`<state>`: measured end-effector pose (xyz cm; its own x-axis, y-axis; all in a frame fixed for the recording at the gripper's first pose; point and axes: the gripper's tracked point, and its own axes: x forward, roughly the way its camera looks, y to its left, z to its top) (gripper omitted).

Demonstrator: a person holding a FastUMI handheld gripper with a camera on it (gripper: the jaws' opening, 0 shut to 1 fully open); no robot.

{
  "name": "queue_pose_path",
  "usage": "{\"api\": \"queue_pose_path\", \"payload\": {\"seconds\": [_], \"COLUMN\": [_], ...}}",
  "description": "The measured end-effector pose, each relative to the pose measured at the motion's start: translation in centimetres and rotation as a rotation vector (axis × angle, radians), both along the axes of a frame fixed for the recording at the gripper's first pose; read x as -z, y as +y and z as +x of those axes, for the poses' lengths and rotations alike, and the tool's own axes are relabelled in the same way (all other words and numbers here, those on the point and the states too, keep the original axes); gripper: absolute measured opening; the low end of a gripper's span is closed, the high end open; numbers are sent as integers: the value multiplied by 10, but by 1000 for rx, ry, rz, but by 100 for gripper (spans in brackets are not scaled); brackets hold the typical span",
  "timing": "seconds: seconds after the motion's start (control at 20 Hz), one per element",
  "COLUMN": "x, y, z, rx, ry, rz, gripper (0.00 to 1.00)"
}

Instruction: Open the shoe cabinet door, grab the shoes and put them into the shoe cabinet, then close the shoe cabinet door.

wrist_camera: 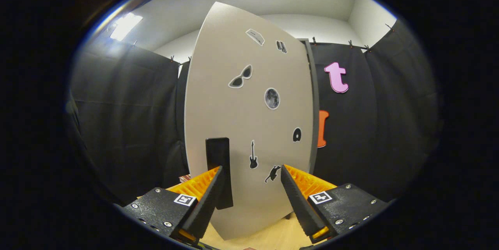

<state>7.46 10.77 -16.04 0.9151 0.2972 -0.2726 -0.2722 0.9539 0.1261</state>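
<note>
The cabinet door (249, 125) stands upright just ahead of the gripper (251, 172), a pale grey panel seen nearly face on and tilted slightly back at the top. A dark upright handle (219, 164) sits low on the door's left part. The fingers (208, 195) are spread apart, with a wide gap between them; the left one lies right beside the handle's lower end, partly overlapping it, though whether it touches cannot be told. The right finger is well clear of the handle, in front of the bare door face. Nothing is gripped. Small stickers dot the door: sunglasses (240, 77), a moon (272, 98), a guitar (253, 155) and a cat (273, 173) near the right fingertip. Below the door's lower edge a strip of light tabletop (269, 236) shows between the fingers. Dark cloth walls (128, 117) hang on both sides of the door
</note>
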Motion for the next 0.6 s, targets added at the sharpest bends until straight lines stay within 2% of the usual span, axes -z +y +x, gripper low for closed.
{"api": "queue_pose_path", "payload": {"seconds": [0.1,0.25,0.6], "x": [12,27,39], "y": [21,33,87], "z": [10,35,81], "rx": [-42,-61,-86], "ry": [20,28,25], "rz": [-8,-49,13], "gripper": [91,93,94]}}
